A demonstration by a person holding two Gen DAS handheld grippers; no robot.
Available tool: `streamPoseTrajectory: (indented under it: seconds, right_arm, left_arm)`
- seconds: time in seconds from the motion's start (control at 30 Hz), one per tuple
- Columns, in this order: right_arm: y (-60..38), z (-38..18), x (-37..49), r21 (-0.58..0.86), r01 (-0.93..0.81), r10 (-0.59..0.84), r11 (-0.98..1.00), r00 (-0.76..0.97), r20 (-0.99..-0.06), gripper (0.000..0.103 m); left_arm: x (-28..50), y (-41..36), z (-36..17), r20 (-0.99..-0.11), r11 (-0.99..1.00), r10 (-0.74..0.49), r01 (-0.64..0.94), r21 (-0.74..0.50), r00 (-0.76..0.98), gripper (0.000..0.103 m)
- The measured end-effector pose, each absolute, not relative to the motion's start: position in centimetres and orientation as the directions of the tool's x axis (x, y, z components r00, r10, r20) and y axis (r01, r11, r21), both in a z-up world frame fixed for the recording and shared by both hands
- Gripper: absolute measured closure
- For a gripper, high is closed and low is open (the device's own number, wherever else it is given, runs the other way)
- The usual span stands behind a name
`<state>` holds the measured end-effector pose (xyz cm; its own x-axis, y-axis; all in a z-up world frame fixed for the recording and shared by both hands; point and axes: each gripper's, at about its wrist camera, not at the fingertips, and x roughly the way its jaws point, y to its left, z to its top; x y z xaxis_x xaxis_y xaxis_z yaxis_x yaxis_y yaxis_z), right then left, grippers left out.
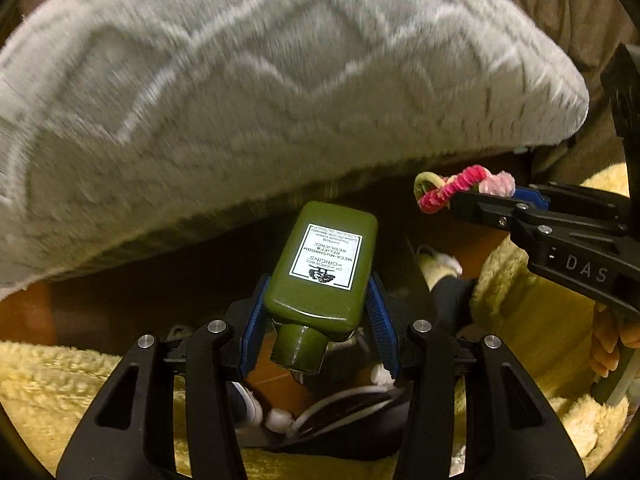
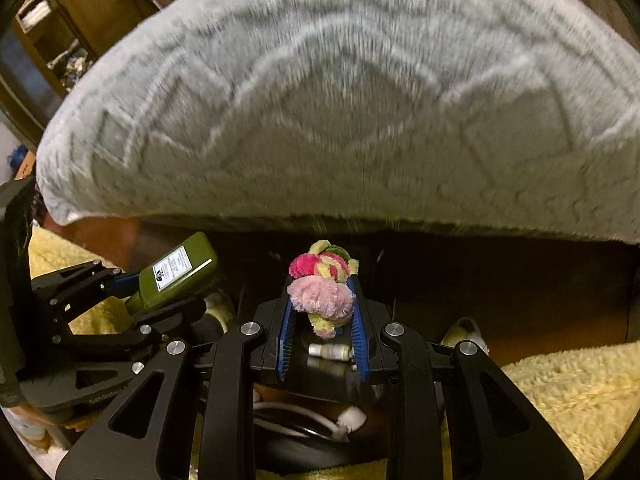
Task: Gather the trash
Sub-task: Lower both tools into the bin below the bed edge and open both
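Observation:
A dark green lotion bottle (image 1: 324, 268) with a white label sits between the blue pads of my left gripper (image 1: 320, 292), cap end toward the camera; the gripper is shut on it. My right gripper (image 2: 321, 283) is shut on a fuzzy pipe-cleaner bundle (image 2: 320, 296) in pink, magenta and yellow-green. In the left wrist view the right gripper (image 1: 480, 200) comes in from the right with the bundle (image 1: 448, 188) at its tip. Seen from the right wrist, the left gripper (image 2: 132, 280) and the bottle (image 2: 176, 276) are at the left. Both grippers point steeply down.
A large grey textured cushion (image 1: 260, 100) (image 2: 340, 100) fills the upper half of both views. Yellow fleece (image 1: 60, 380) (image 2: 560, 384) lies on either side. Below the grippers is a dark gap with a white cord (image 1: 340, 408) and a small white bottle (image 2: 330, 350). A hand (image 1: 608, 344) grips the right tool.

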<state>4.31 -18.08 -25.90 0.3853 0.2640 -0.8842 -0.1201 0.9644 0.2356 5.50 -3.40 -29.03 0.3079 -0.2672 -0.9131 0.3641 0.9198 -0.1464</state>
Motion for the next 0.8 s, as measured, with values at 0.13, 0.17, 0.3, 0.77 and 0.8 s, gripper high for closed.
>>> streamPoseTrajectory:
  seconds: [0.13, 0.17, 0.3, 0.77, 0.8]
  right_arm:
    - [-17.9, -27.5, 4.6, 0.242, -0.110, 0.265, 0.964, 0.337, -0.904, 0.077]
    - [-17.8, -27.9, 4.7, 0.244, -0.108, 0.266, 0.964, 0.327, -0.907, 0.077]
    - [-17.7, -28.5, 5.1, 0.251, -0.103, 0.271, 0.962, 0.303, -0.914, 0.076]
    - [-18.9, -28.0, 7.0, 0.273, -0.061, 0.278, 0.960, 0.320, -0.906, 0.055]
    - [-19.1, -27.7, 7.0, 0.274, -0.058, 0.278, 0.960, 0.328, -0.903, 0.053]
  left_arm:
    - [5.9, -3.6, -30.6, -0.929, 0.918, -0.260, 0.366, -0.154, 0.262, 0.058]
    - [5.9, -3.7, -30.9, -0.932, 0.917, -0.259, 0.366, -0.156, 0.252, 0.058]
    - [6.3, -4.0, -31.8, -0.940, 0.914, -0.262, 0.369, -0.169, 0.219, 0.058]
    - [6.6, -4.2, -31.2, -0.936, 0.916, -0.271, 0.359, -0.178, 0.226, 0.054]
    - [6.6, -4.1, -30.9, -0.933, 0.917, -0.271, 0.357, -0.176, 0.236, 0.054]
